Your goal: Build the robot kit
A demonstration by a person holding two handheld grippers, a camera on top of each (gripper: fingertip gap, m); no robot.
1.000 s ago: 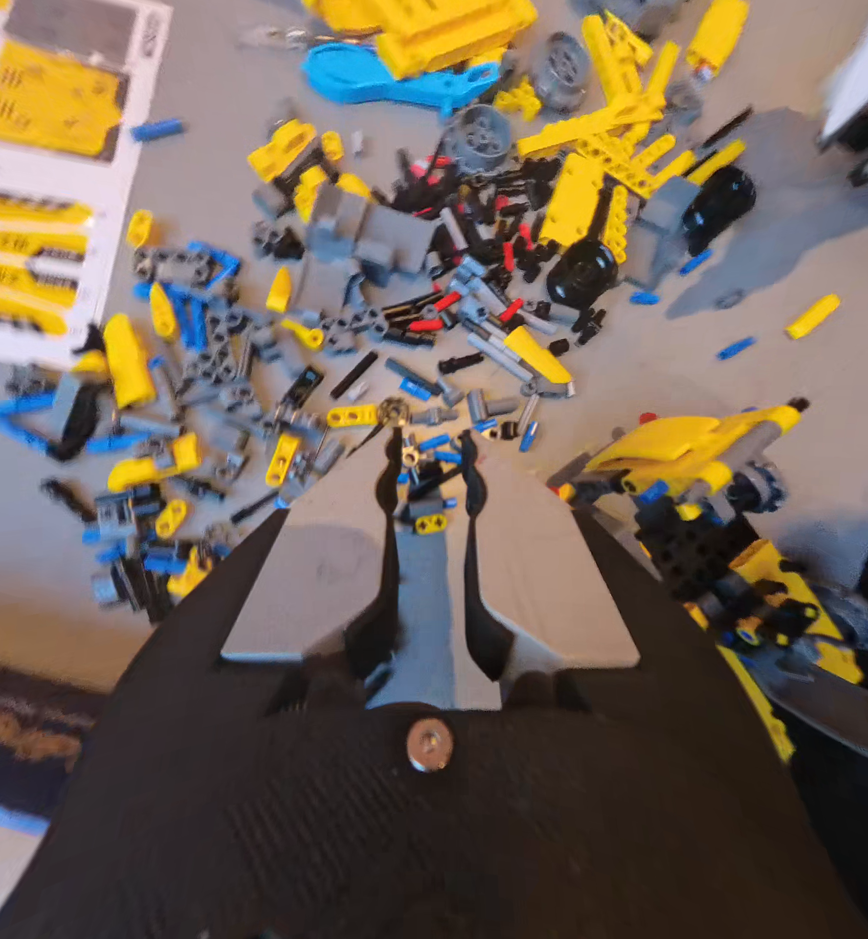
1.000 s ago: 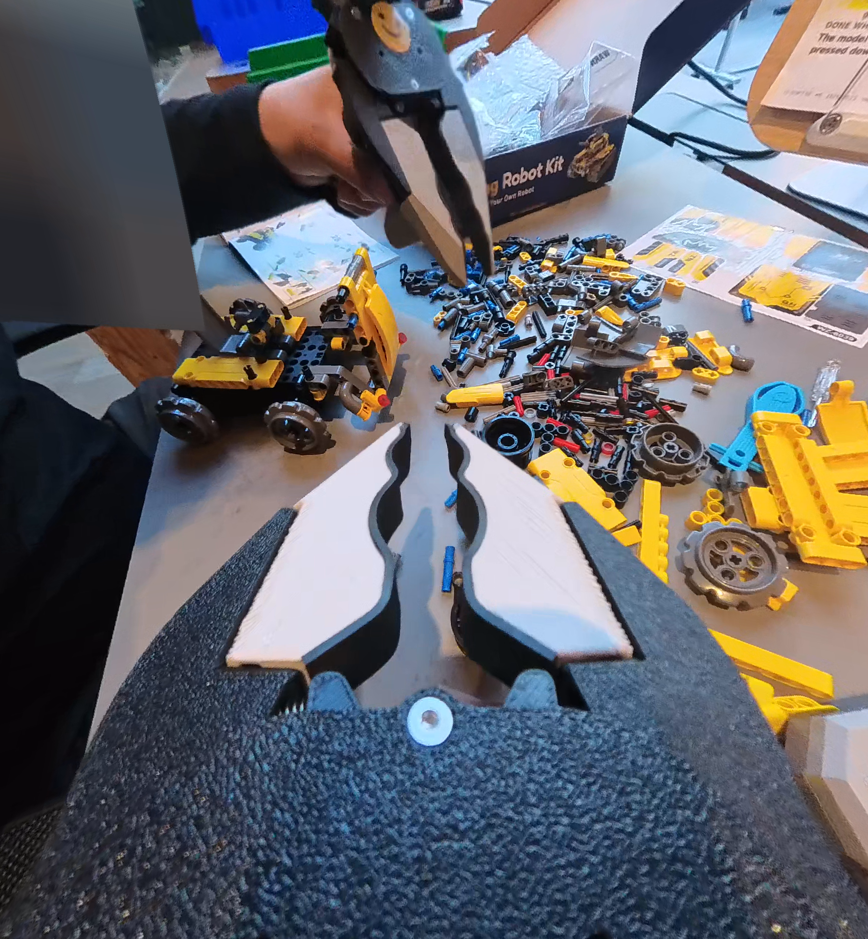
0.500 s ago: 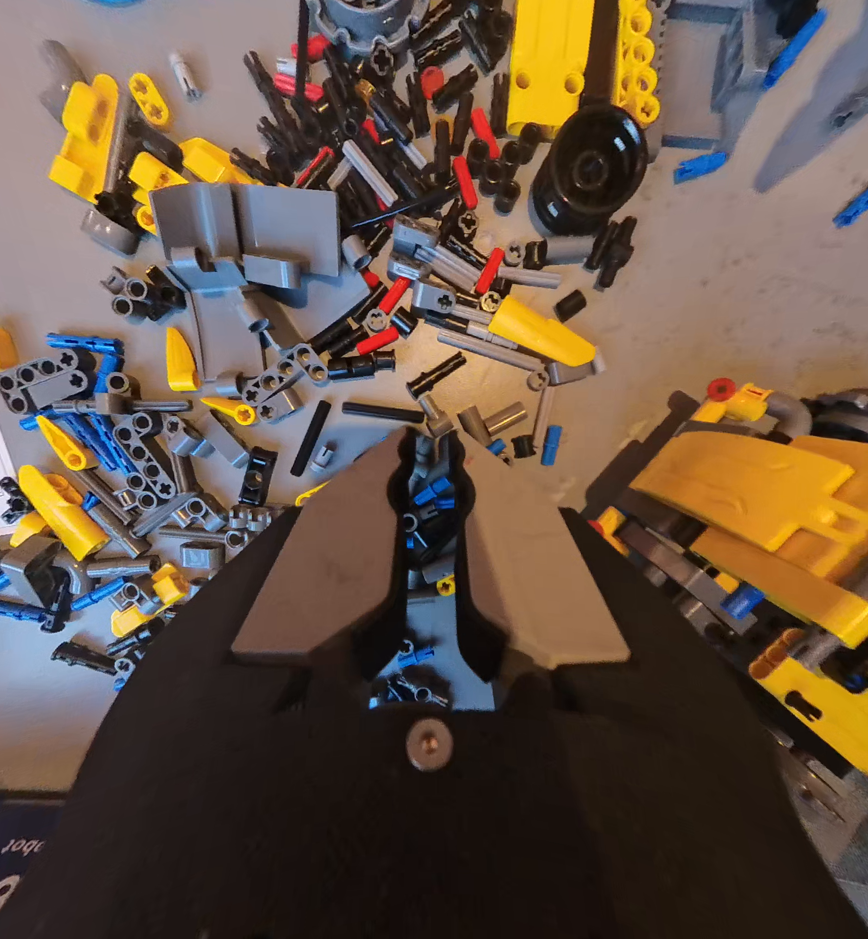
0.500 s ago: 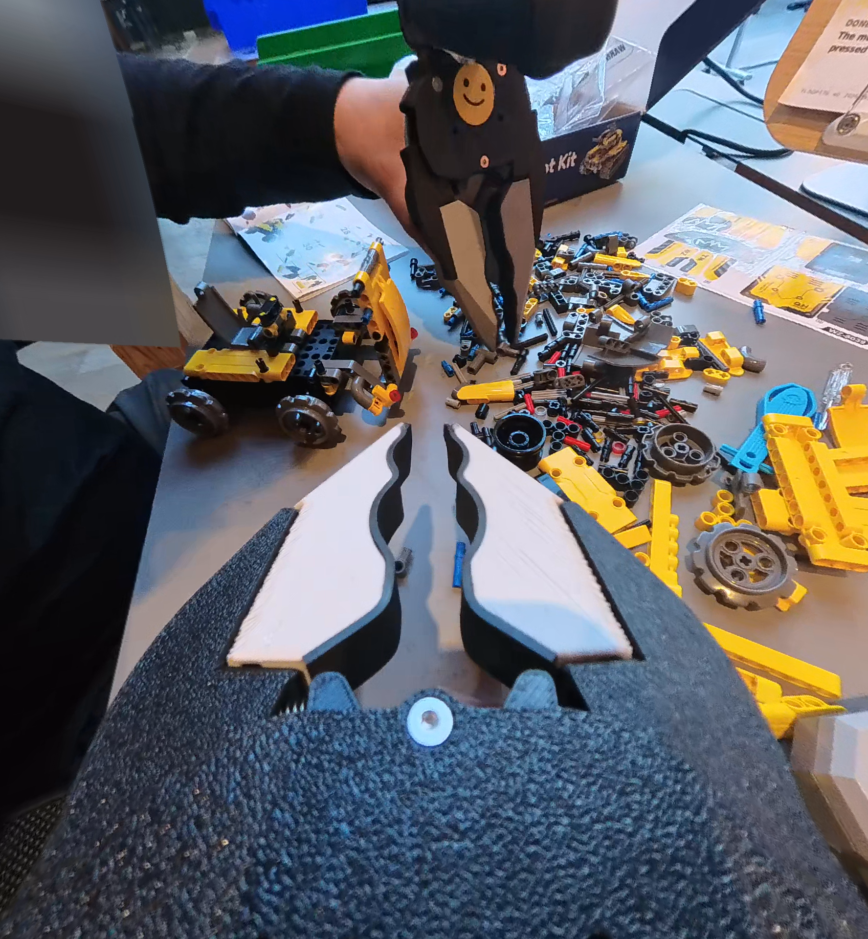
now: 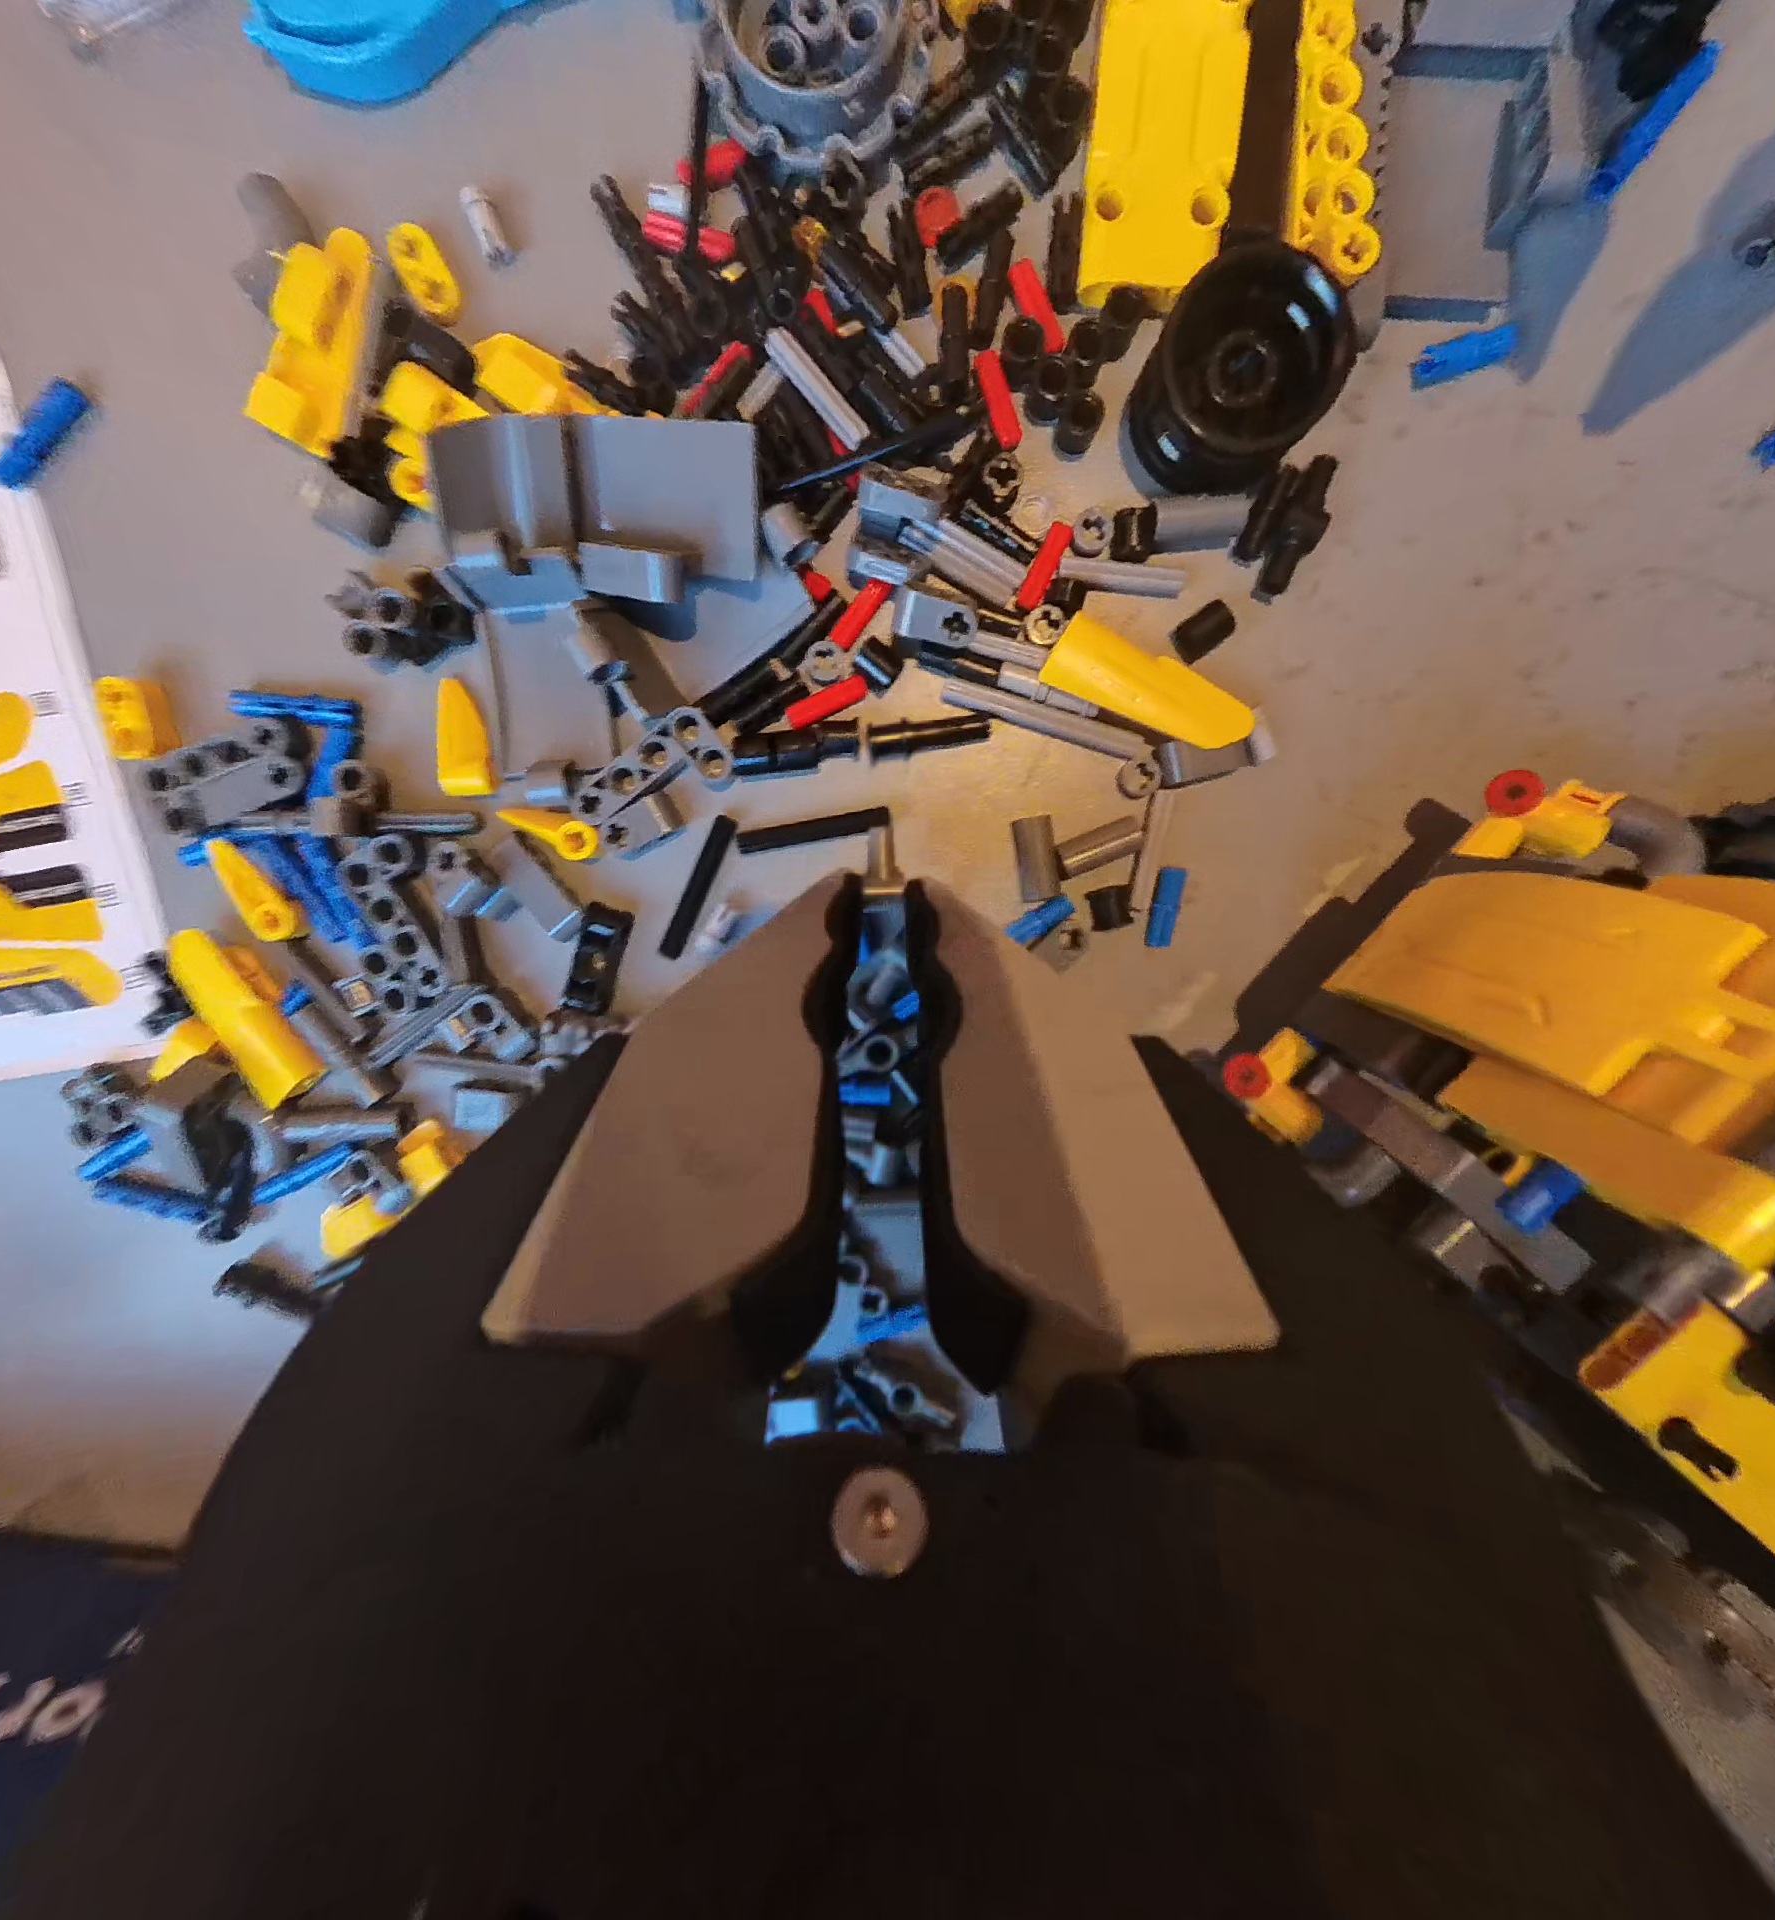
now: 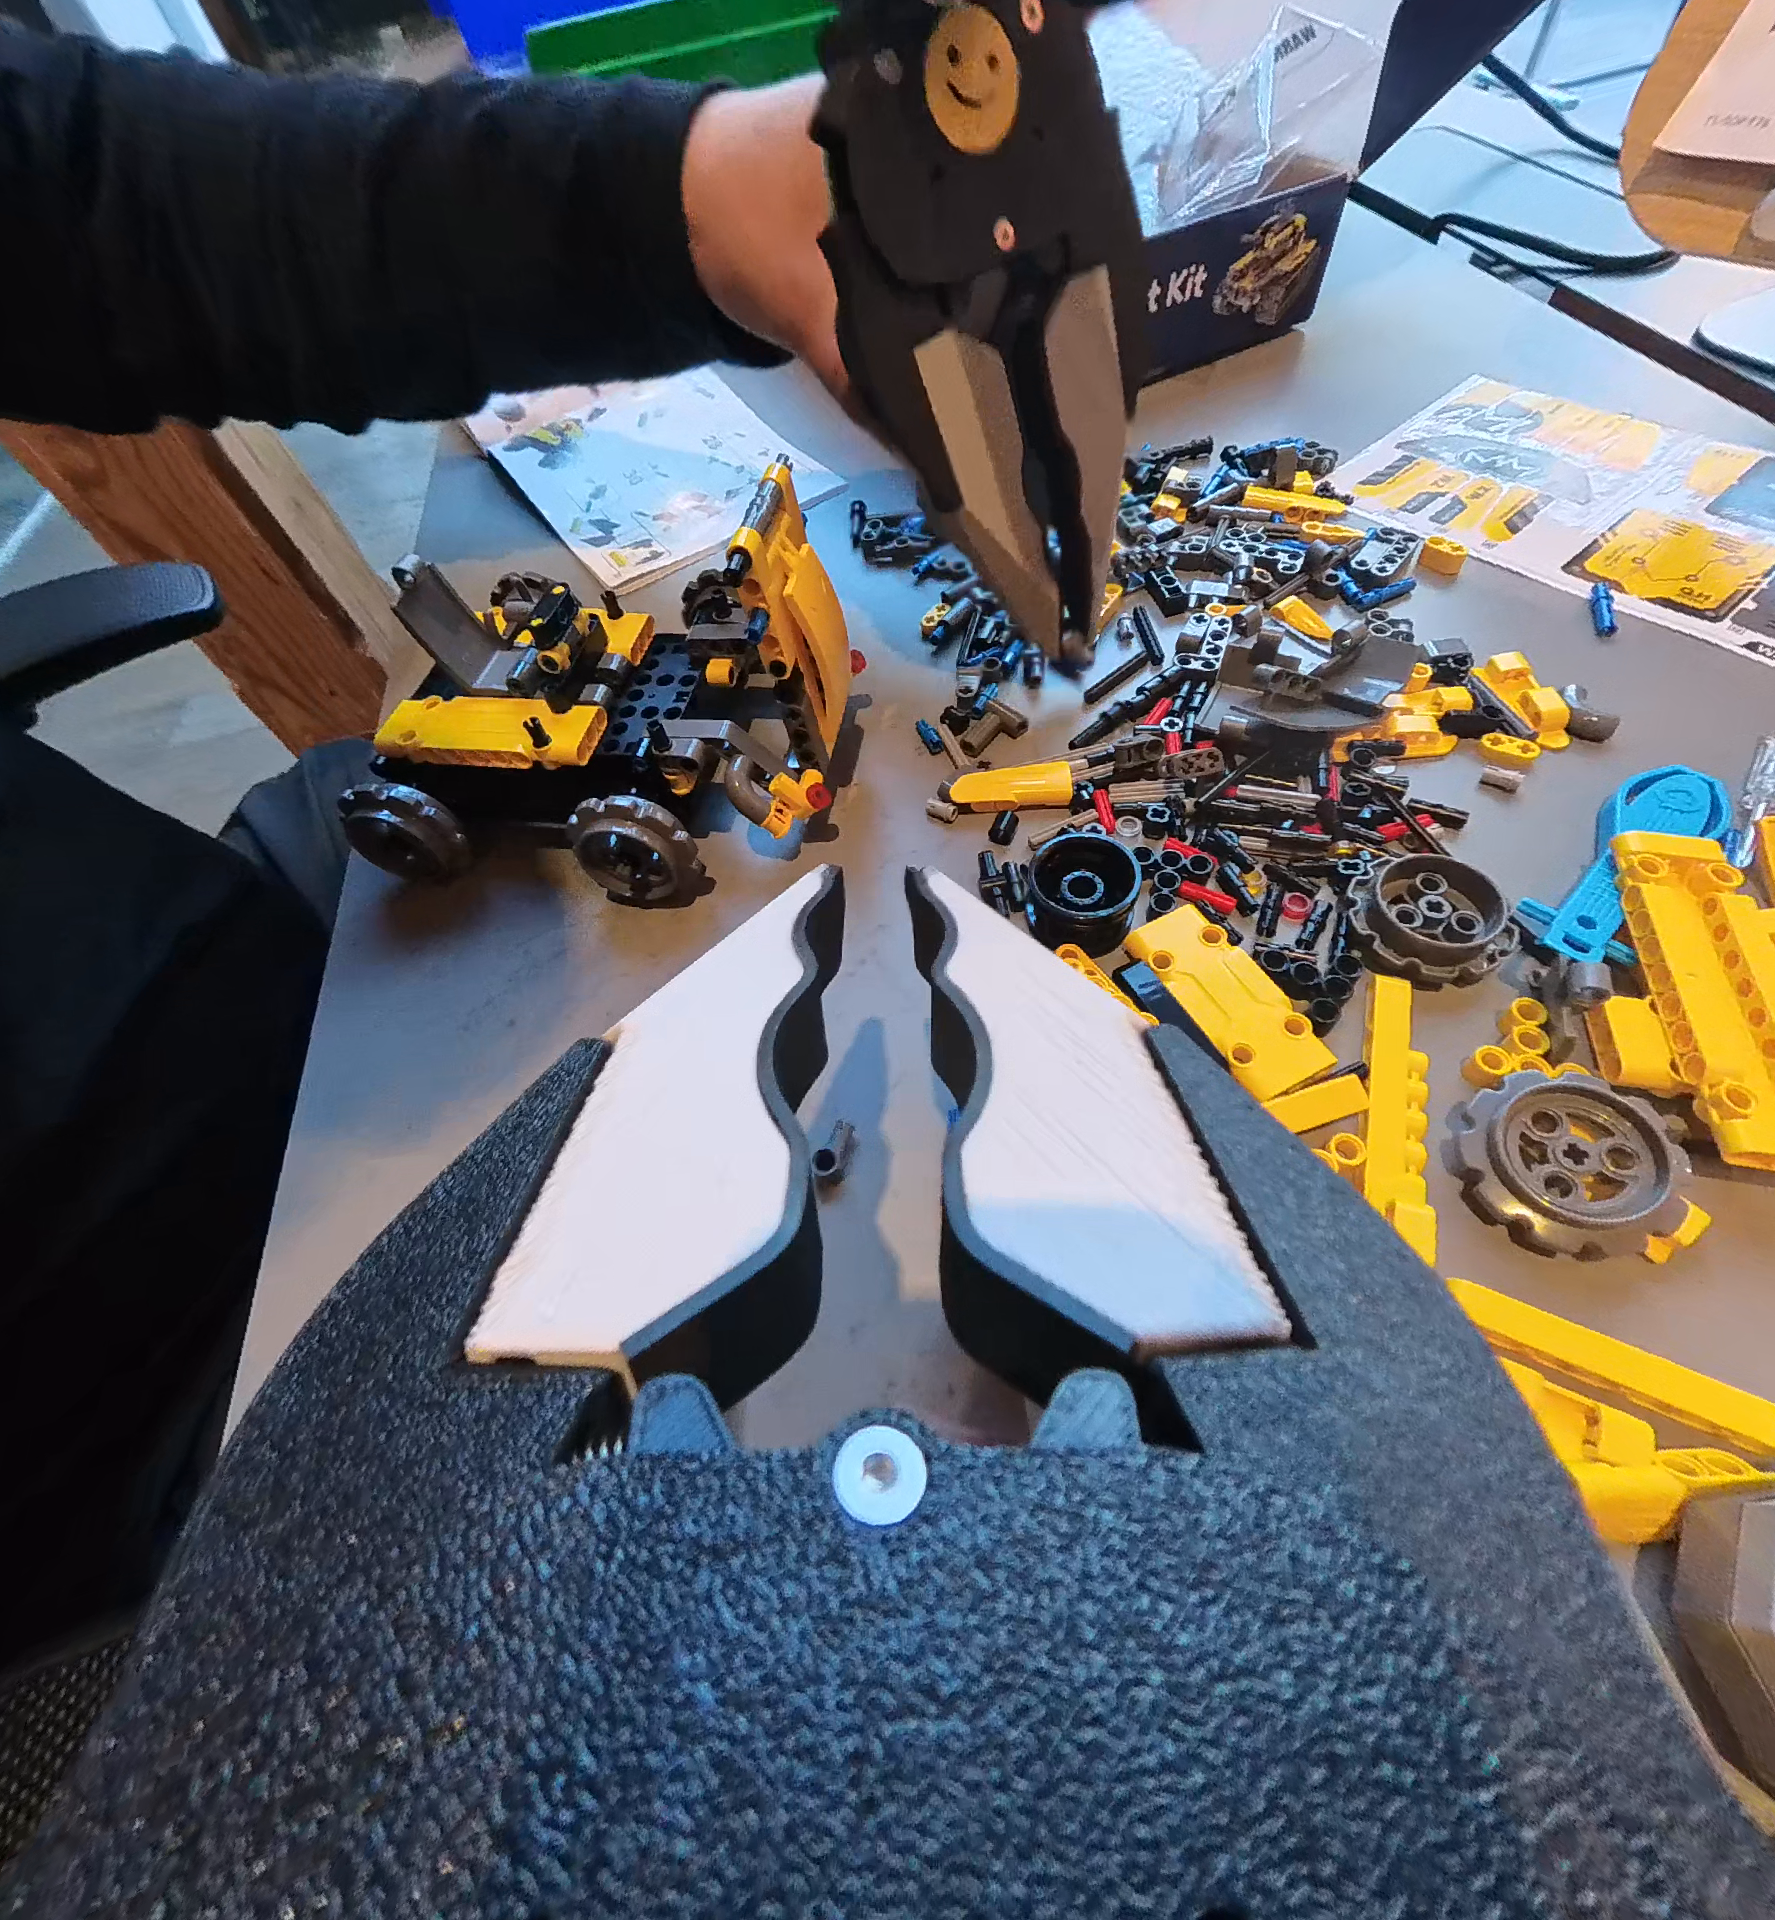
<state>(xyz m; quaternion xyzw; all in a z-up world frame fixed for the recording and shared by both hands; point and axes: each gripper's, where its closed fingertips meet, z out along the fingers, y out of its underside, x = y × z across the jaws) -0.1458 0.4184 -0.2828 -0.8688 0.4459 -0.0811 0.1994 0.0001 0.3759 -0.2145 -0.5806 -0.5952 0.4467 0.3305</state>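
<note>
My left gripper points down into a pile of small black, grey, blue and red building parts. Its jaws are nearly closed on a small grey pin that sticks out at the tips. In the right wrist view it is held by a hand, tips down in the pile. My right gripper is open and empty above the grey table, with a small black pin lying on the table below its fingers. A part-built yellow and black vehicle stands left of the pile; it also shows in the left wrist view.
A black wheel, grey gear wheels, yellow beams and a blue tool lie to the right. An instruction booklet, a printed sheet and a dark box are at the back. The table edge is at the left. The tips of one gripper are about 15 cm away from the tips of the other. From the right gripper's tips to the black wheel is close to 8 cm. Seen from the left wrist view as well.
My left gripper has come down into the pile and its jaws have closed on the small grey pin. My right gripper has stayed open and shifted only slightly.
</note>
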